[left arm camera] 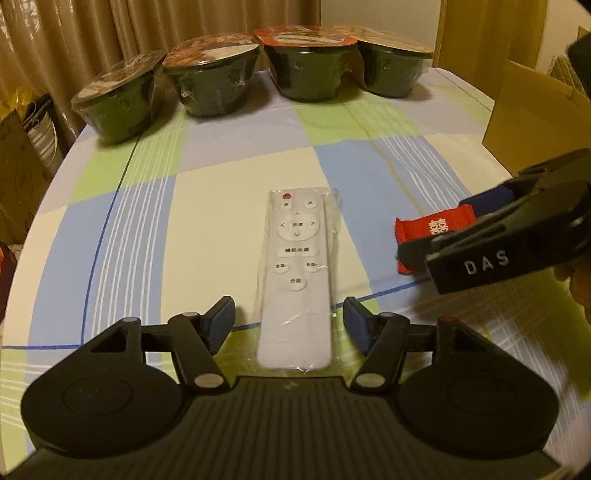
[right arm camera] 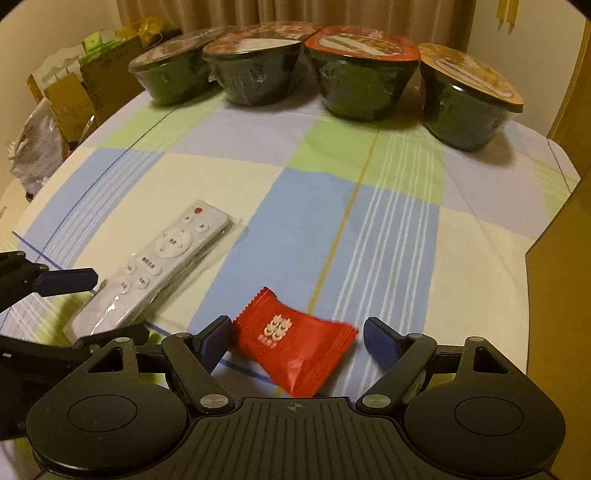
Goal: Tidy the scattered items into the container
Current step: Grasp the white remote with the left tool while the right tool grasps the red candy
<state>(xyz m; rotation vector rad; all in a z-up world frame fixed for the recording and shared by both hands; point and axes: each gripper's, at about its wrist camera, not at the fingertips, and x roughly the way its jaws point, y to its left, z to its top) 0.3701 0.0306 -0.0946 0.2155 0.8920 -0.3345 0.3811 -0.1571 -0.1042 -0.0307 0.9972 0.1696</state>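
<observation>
Left gripper [left arm camera: 289, 325]: fingers spread wide, sitting either side of remote's near end, not touching it; blue pads facing inward.
Right gripper [right arm camera: 294, 334]: fingers apart, flanking the candy packet; left pad looking v. close to packet's edge, contact unclear; right pad clear of it.
White remote [left arm camera: 295, 277]: lying flat on tablecloth in clear plastic sleeve, red button at far end, long axis running away from left cam. In right wrist view it's lying diagonal, left of the packet, apart from it.
Red candy packet [right arm camera: 295, 347]: resting on cloth btwn right gripper's fingers, crimped ends, white double-character print on top. Left wrist view: partly hidden behind right gripper's body.
Tablecloth [left arm camera: 229, 177]: checked blue/green/cream w/ stripes, covering table.
Cardboard box [left arm camera: 524, 122]: brown wall showing at table's right side, beyond right gripper.
Instant noodle bowls [right arm camera: 258, 66]: four sealed dark bowls standing in a row along far edge, shrink-wrapped, just beside one another.
Curtain [left arm camera: 110, 33]: beige, hanging behind the bowls.
</observation>
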